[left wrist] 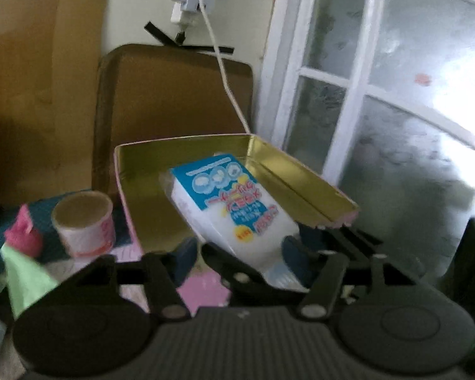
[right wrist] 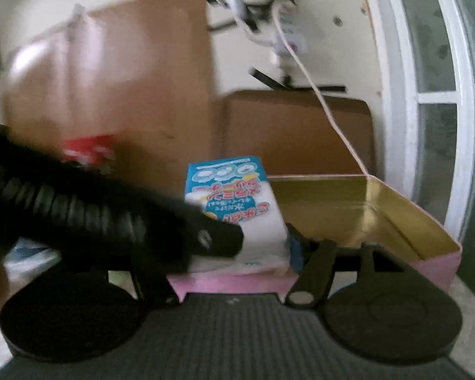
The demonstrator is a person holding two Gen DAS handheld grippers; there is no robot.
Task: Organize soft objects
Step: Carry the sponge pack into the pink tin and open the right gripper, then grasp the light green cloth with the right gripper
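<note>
left wrist: blue-labelled sponge pack [left wrist: 228, 209], japanese print, between fingers [left wrist: 296, 258] over tin [left wrist: 300, 174].

At your ten o'clock a paper cup [left wrist: 84, 223] stands upright, with a pink thing [left wrist: 23, 231] beside it. Brown cardboard [left wrist: 174, 95] leans against the wall at twelve, a white cable [left wrist: 220, 66] hanging across it from a plug [left wrist: 185, 6]. The window [left wrist: 348, 95] fills your two o'clock.
</note>
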